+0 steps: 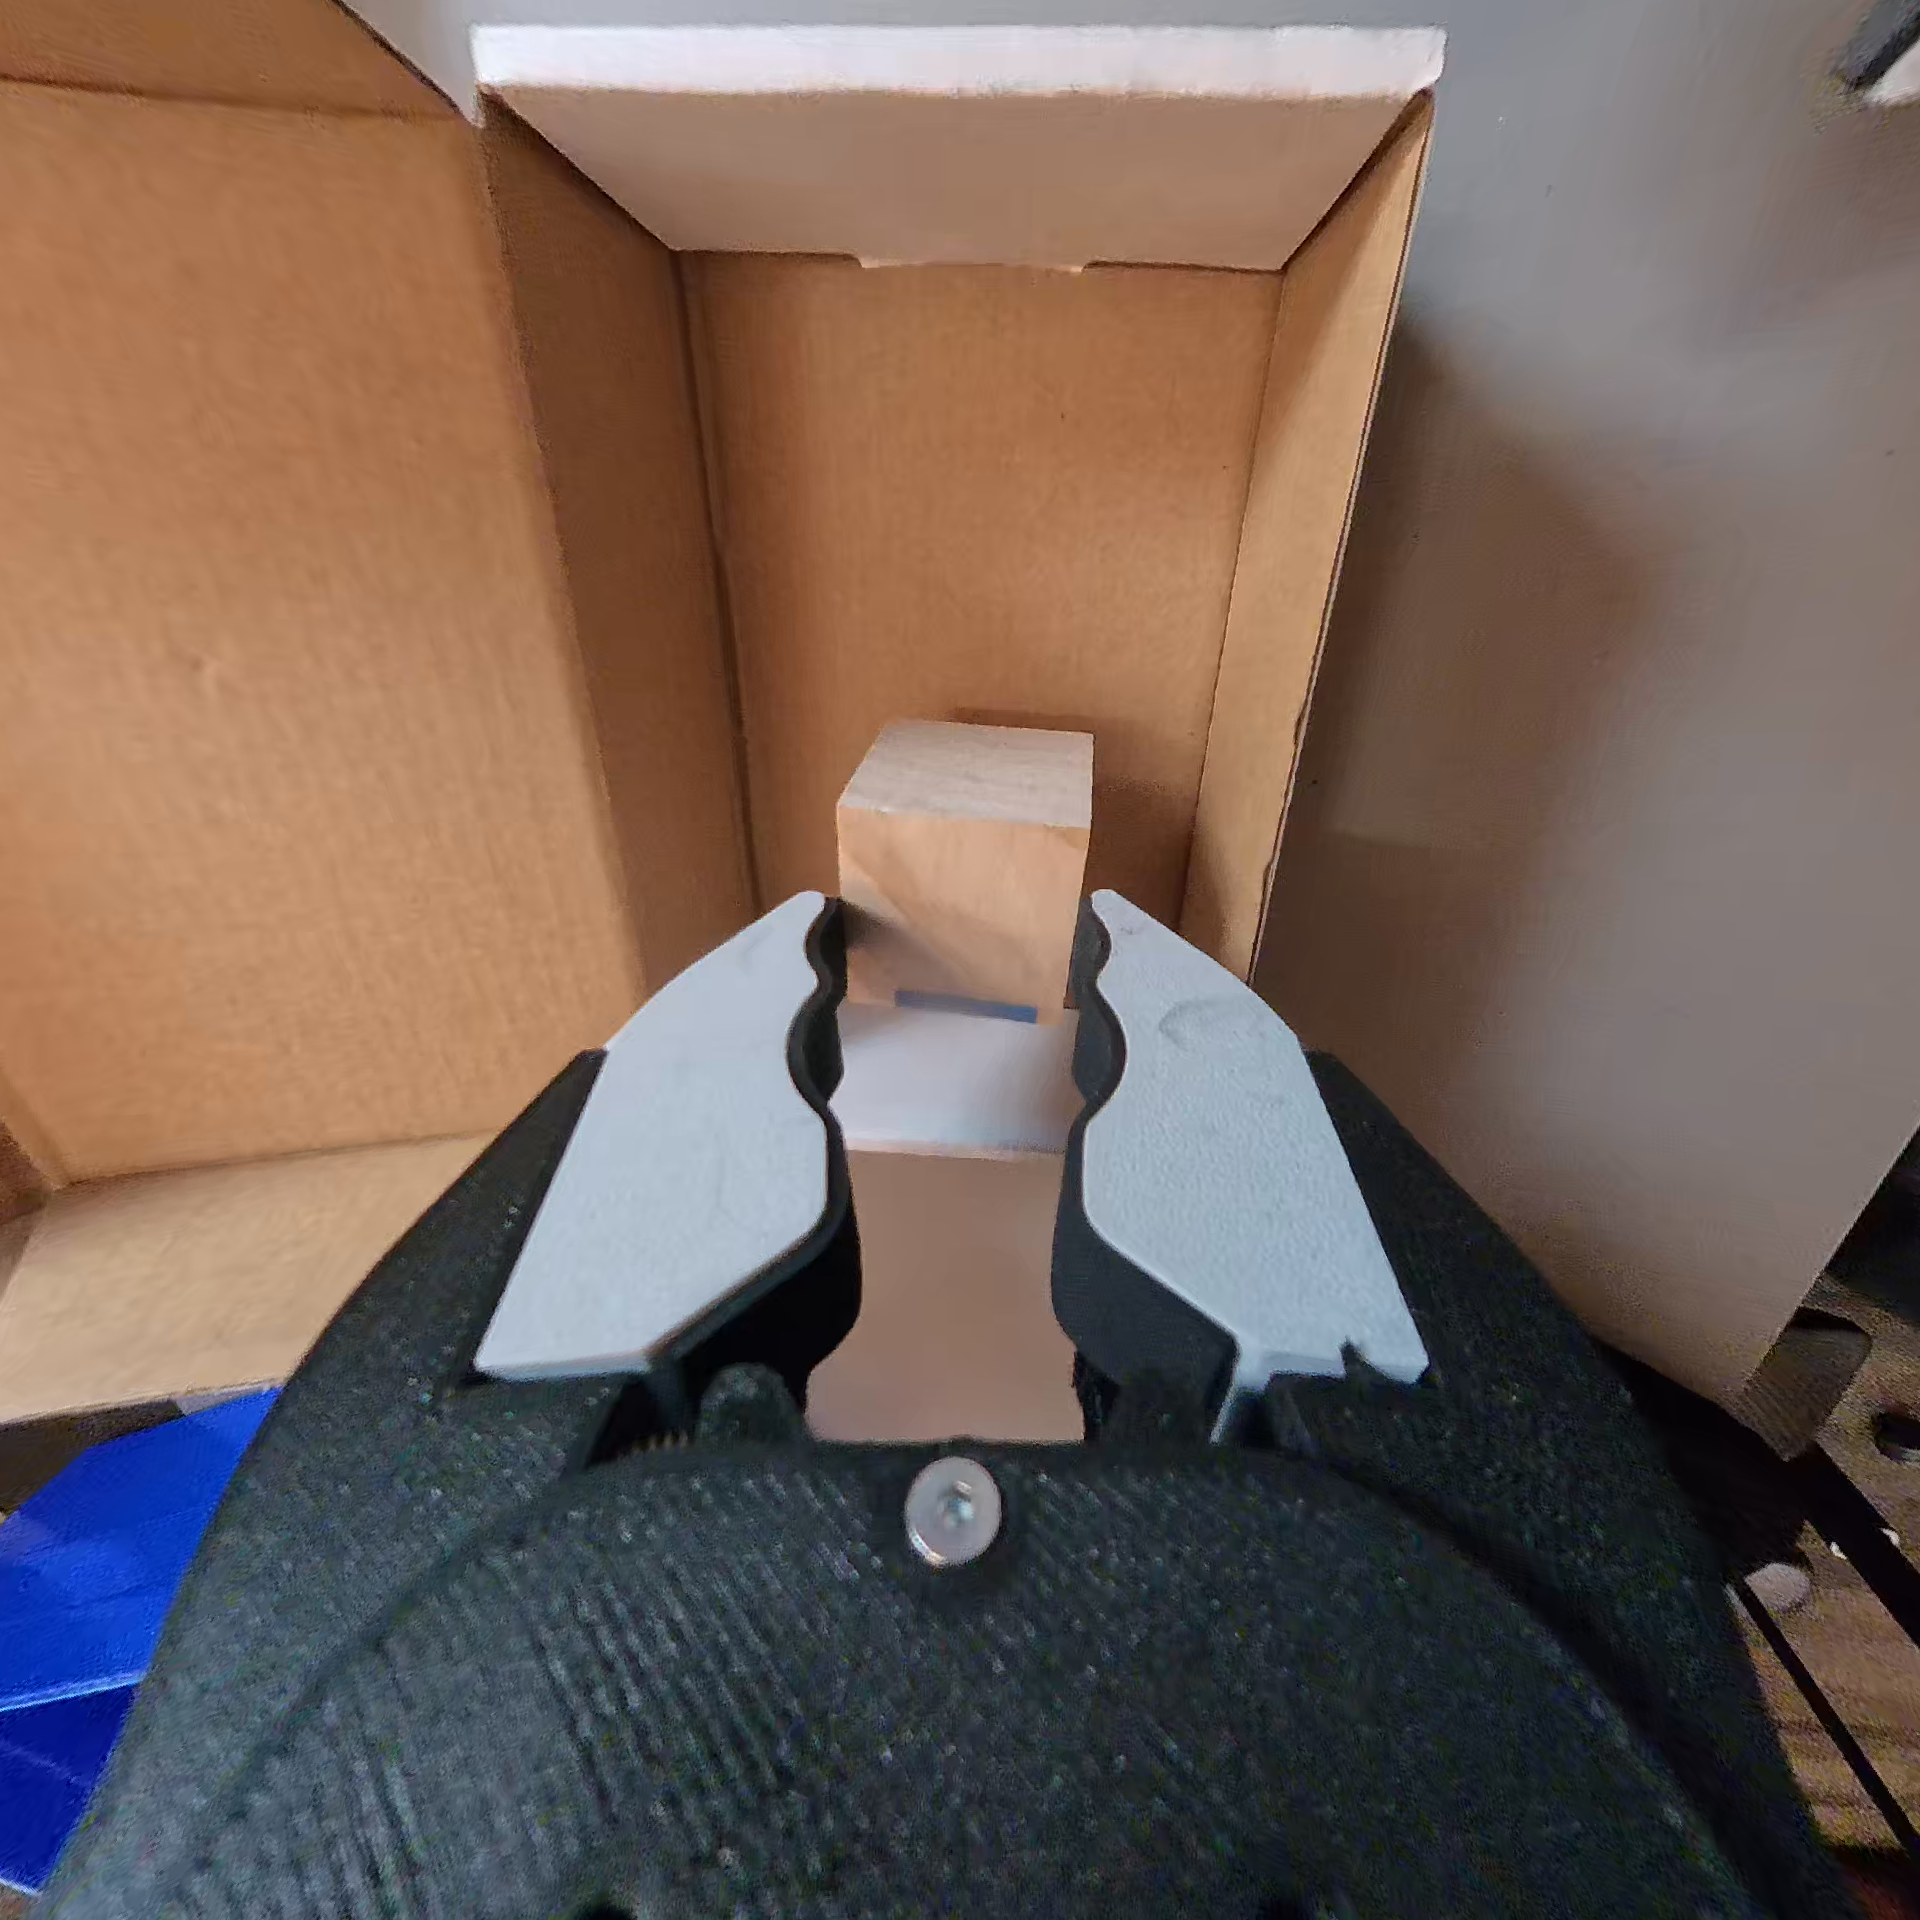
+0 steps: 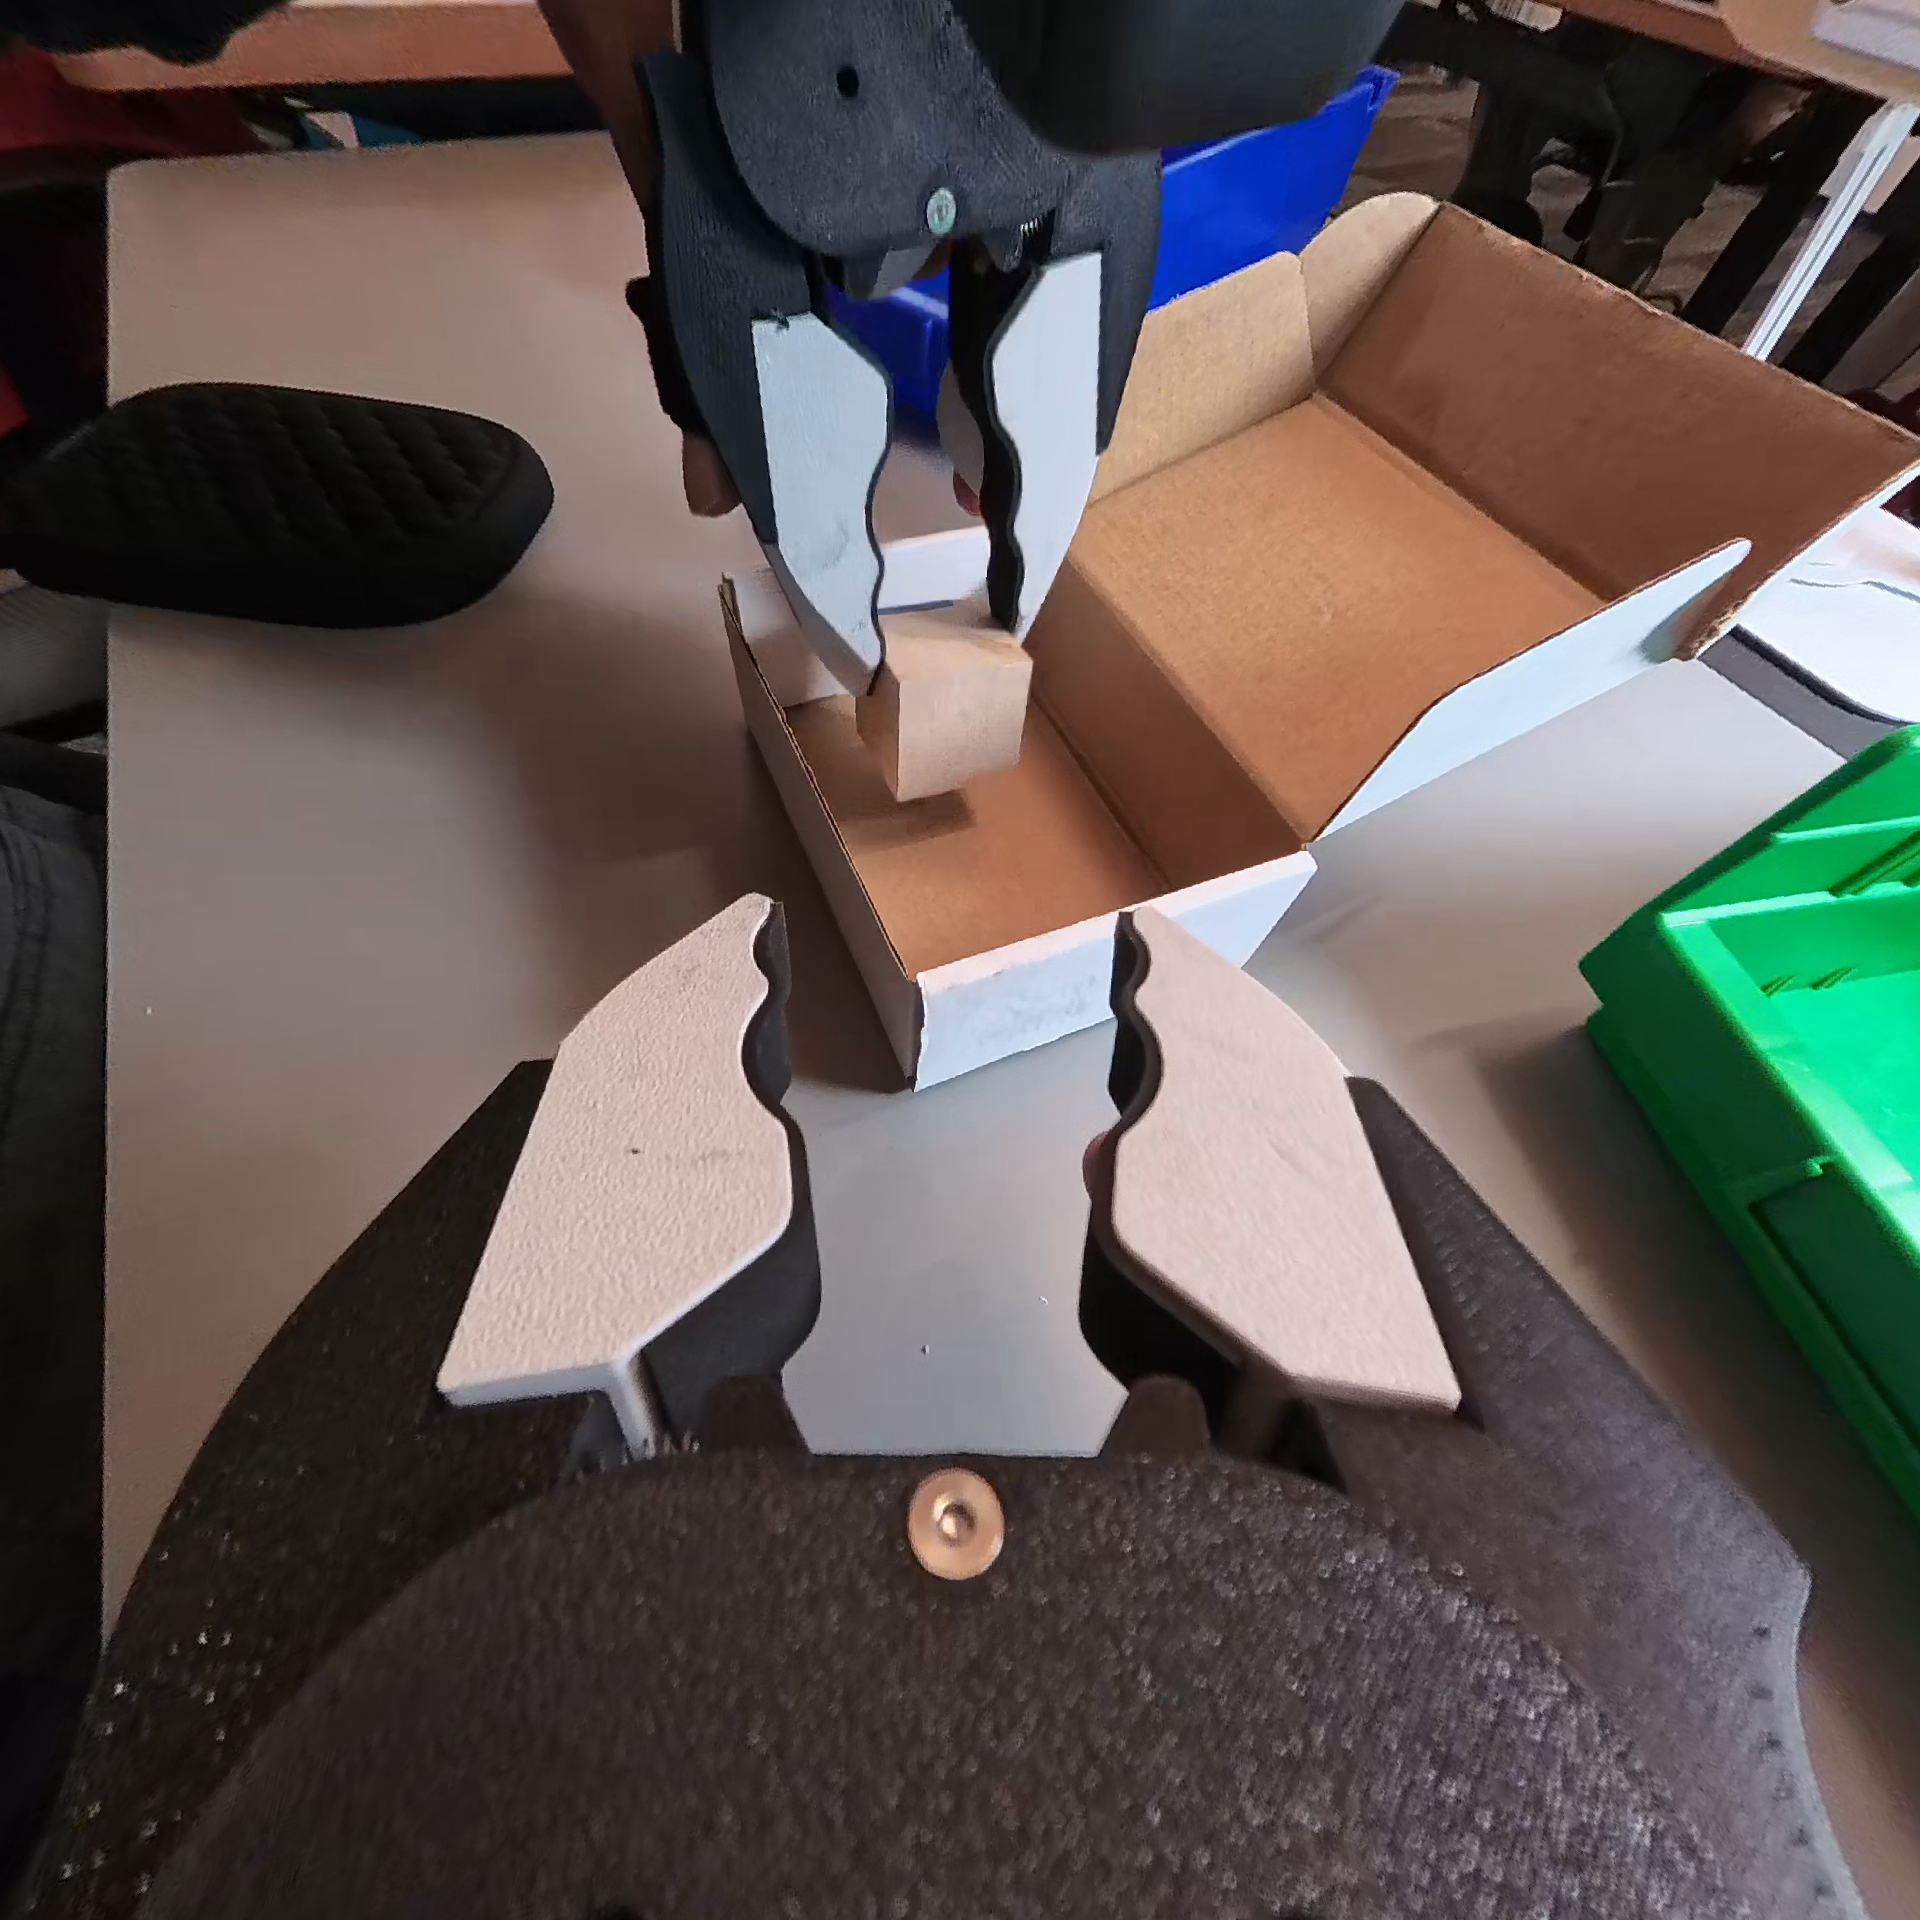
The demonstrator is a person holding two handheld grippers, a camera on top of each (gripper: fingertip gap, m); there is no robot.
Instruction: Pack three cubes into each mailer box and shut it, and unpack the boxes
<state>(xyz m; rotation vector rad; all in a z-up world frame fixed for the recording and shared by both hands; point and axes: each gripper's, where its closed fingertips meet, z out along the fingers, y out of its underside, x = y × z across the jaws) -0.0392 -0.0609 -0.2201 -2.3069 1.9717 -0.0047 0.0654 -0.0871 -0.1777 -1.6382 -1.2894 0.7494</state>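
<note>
left gripper (image 1: 961, 935) pinching cube (image 1: 961, 862) (airborne), right gripper (image 2: 951, 987) agape

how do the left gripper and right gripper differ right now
The left gripper is shut on the pale wooden cube, held above the floor of the open white cardboard mailer box; the right gripper is open, empty, outside the box's near corner. Both have grey fingers with black pads.
</note>
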